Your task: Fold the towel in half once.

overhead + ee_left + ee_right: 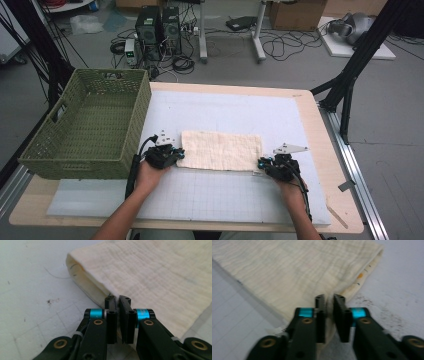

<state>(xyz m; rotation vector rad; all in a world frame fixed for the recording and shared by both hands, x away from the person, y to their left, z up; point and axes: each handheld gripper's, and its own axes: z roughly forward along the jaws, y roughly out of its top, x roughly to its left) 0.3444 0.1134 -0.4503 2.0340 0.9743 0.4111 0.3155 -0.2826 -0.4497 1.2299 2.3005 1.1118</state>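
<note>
1. Cloth (220,150) was the business here — one folded cream towel, lying flat on the white gridded mat (200,200) toward the near middle of the table (320,130), its long edges running parallel to the table's near edge.

2. Left gripper (172,155) sat at the cloth's near-left corner, and in the left gripper view its jaws stood narrow, nearly together, nipping the folded edge of the cloth (150,277) right at the corner.

3. Right gripper (264,164) mirrored it at the near-right corner; in the right gripper view the jaws were drawn in tight with a sliver of the cloth's (287,272) hem between them — a pinch, by the look of it.

4. The step in hand read as the grab before a fold: both near corners taken, cloth not yet lifted off the mat.

5. The next move would call for both hands rising together and carrying the near edge over toward the far edge, level and in step, so the layers landed square; a thin pinch on several layers could slip, so a steady lift mattered.

6. The count: one cloth, one green woven basket (90,125) at the table's left edge with nothing seen inside, one mat, two grippers, two hands.
</note>
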